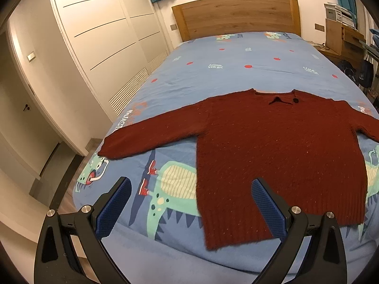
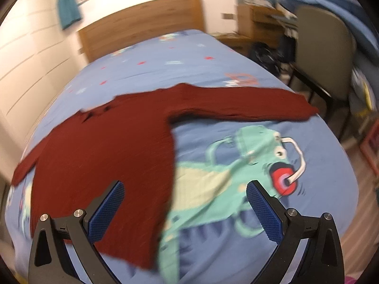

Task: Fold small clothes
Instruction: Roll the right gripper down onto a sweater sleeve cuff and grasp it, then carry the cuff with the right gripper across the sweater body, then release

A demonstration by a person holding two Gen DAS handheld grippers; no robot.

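On the bed point(image 1: 248, 54), seen from the left wrist, a dark red sweater point(image 1: 272, 151) lies flat and fully spread, neckline toward the wooden headboard point(image 1: 236, 16) and ribbed hem toward the foot of the bed. One sleeve runs straight out from the sweater's body toward the wardrobe point(image 1: 106, 35) side. The left tool point(image 1: 189, 208) hangs above the sweater's near hem corner, jaws spread wide and holding nothing; one blue pad overlaps the hem in the picture, the other sits over the dinosaur print beside it.

From the right wrist the picture is blurred, so fine contact is hard to judge. The sweater point(image 2: 106, 156) fills the side away from the chair point(image 2: 324, 54), and its other sleeve stretches out toward that chair. The right tool point(image 2: 184, 213) is likewise spread and empty, straddling the sweater's side edge near the hem, apparently above the cloth rather than on it.

No fold looks begun: this is the approach to a first grasp. The next move likely calls for each tool to descend and pinch a cuff or a hem corner, taking both knit layers, then carry it across the body. Both tools point forward and slightly down, roughly level with each other.
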